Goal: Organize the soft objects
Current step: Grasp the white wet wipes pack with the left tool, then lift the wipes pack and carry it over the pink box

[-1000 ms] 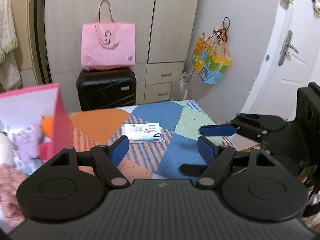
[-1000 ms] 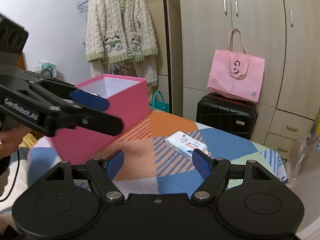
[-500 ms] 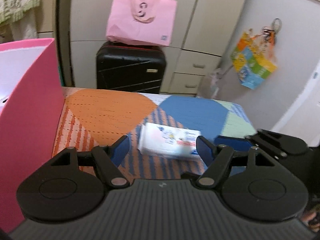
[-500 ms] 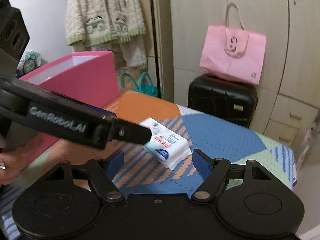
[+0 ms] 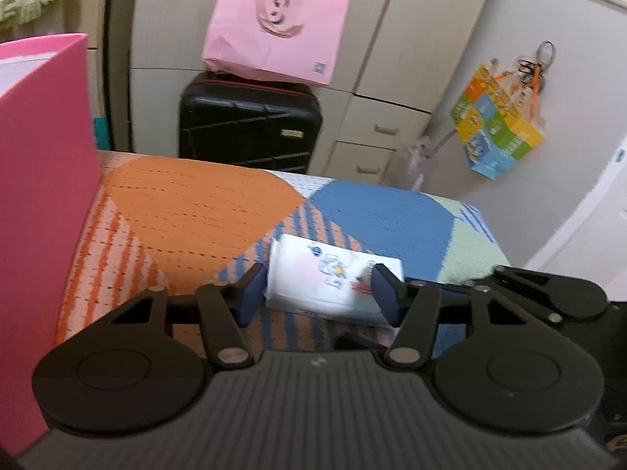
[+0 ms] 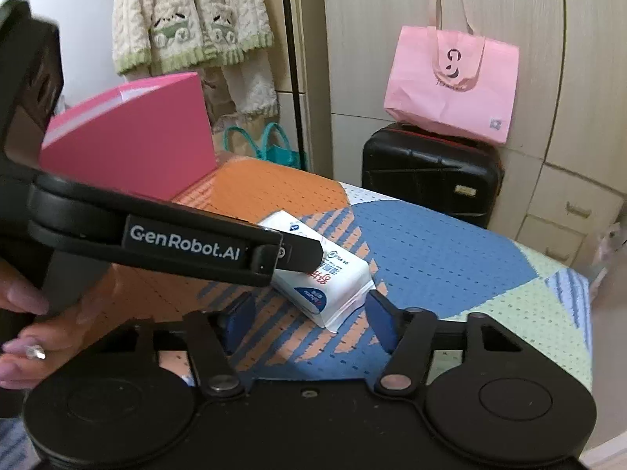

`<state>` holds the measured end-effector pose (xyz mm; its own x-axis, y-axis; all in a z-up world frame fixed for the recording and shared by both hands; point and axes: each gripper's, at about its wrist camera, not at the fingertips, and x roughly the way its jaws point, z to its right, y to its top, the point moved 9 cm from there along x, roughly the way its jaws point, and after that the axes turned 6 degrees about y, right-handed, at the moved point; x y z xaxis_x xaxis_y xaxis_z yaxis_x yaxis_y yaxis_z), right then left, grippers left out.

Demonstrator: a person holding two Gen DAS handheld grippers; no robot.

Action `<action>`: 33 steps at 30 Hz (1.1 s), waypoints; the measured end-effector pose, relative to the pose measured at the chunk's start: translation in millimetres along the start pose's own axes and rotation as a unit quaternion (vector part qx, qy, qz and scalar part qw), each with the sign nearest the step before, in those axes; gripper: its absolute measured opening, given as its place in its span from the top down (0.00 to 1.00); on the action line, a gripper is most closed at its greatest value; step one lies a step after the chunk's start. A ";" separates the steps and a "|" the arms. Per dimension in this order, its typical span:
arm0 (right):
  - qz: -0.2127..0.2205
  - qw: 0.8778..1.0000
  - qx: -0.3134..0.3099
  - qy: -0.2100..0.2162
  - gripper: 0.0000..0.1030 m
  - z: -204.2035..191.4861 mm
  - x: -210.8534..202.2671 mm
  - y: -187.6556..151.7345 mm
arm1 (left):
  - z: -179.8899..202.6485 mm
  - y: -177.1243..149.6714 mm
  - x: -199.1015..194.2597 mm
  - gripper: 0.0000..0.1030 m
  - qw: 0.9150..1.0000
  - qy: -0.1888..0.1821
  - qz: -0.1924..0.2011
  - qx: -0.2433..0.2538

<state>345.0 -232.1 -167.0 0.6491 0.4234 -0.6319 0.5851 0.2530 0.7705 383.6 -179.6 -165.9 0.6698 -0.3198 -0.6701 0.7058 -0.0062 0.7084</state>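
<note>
Since a second ago we have brought both grippers down to the tissue pack (image 5: 333, 276) on the cloth (image 5: 203, 203), right of the box (image 5: 39, 196). The left gripper (image 5: 318, 293) is closing around the pack. The right gripper (image 6: 309, 313) is closing too, the pack's near corner between its jaws.

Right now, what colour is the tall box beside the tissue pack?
Bright pink box with a white inside, clearest in the right wrist view.

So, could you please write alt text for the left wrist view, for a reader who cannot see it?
The left gripper is closing around a white tissue pack lying on a patchwork cloth, its blue pads at the pack's two ends. A pink box stands at left, the right gripper at right; behind, a pink tote bag sits on a black suitcase.
</note>
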 end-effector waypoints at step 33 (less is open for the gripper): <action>0.077 0.995 0.009 -0.055 0.29 -75.4 -110.5 -24.6 | 36.2 -59.7 -131.6 0.45 0.996 -0.065 -0.014 0.052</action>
<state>222.3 -219.6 -109.8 0.7801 0.3587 -0.5125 0.4829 0.1755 0.8579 245.0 -171.4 -112.0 0.6099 -0.4374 -0.6608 0.6914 -0.1138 0.7134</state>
